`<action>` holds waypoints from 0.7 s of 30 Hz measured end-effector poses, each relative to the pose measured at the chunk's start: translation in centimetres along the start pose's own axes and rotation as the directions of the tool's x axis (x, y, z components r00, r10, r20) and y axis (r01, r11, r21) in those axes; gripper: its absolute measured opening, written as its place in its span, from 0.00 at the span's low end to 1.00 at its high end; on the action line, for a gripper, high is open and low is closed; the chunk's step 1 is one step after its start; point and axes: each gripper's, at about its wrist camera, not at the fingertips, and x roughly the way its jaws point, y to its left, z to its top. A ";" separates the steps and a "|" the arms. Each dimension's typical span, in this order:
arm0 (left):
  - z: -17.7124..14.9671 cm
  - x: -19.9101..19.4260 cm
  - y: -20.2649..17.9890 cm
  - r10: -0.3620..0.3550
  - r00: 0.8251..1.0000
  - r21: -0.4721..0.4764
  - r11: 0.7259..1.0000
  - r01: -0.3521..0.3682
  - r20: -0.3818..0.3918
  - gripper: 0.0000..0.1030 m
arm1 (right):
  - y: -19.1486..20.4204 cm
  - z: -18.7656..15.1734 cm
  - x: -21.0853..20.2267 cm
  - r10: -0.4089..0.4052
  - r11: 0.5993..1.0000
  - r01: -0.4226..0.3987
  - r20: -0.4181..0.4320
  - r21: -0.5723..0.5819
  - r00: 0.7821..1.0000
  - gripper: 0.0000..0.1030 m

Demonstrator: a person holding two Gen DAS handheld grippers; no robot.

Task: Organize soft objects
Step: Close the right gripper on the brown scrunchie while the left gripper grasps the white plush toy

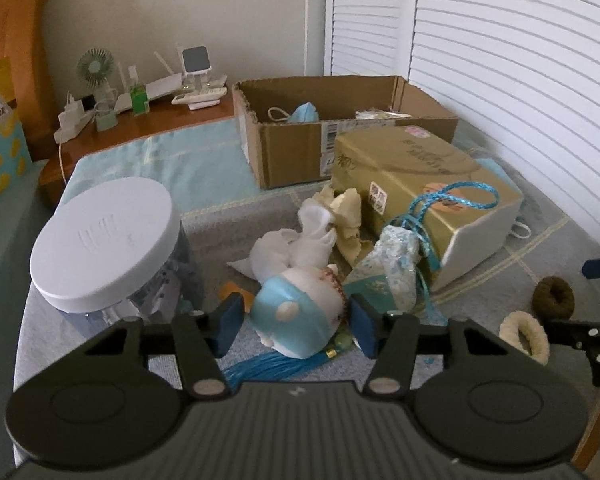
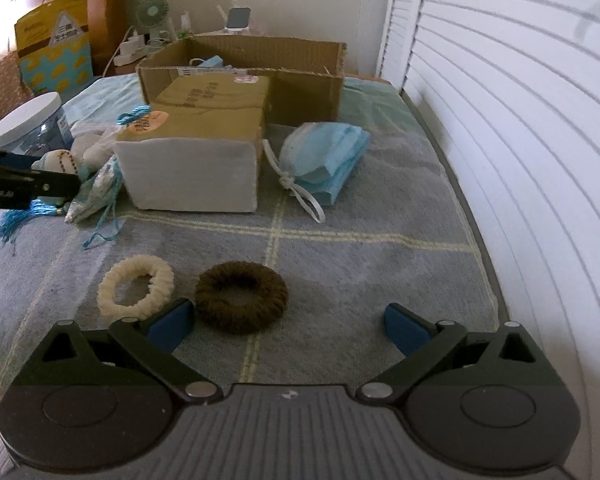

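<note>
Between the left gripper's (image 1: 296, 326) blue pads sits a round plush toy (image 1: 298, 316), white with a pale blue patch, a bead string and a blue tassel; the pads flank it with small gaps, not yet pressing. Beside it lie two crumpled cloths (image 1: 300, 240), one white, one cream, a glittery pouch (image 1: 392, 272), a white-lidded clear jar (image 1: 104, 244), a glossy gold box (image 1: 420, 176) and an open cardboard carton (image 1: 300, 148).

From the right wrist, the right gripper (image 2: 290, 326) is spread wide over a checked towel (image 2: 360, 248), grasping nothing. Two fuzzy ring scrunchies lie before it, one cream (image 2: 136, 286), one brown (image 2: 242, 296), touching the left pad. One stack of blue masks (image 2: 324, 160) rests near the gold box.
</note>
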 end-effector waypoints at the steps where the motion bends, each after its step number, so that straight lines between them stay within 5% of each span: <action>1: 0.0 0.0 0.1 -0.004 1.000 -0.004 1.000 0.004 0.000 0.53 | 0.2 0.1 0.0 0.005 1.000 -0.005 0.006 -0.008 1.000 0.93; 9: 0.1 0.1 0.2 -0.014 1.000 -0.004 1.000 0.014 -0.002 0.49 | 1.7 0.7 -0.3 0.029 0.997 -0.028 0.023 -0.069 0.999 0.69; 21: 0.4 -0.3 0.4 -0.018 1.000 0.010 1.000 0.018 -0.015 0.45 | 1.9 0.8 -0.6 0.058 0.997 -0.058 0.014 -0.055 0.998 0.49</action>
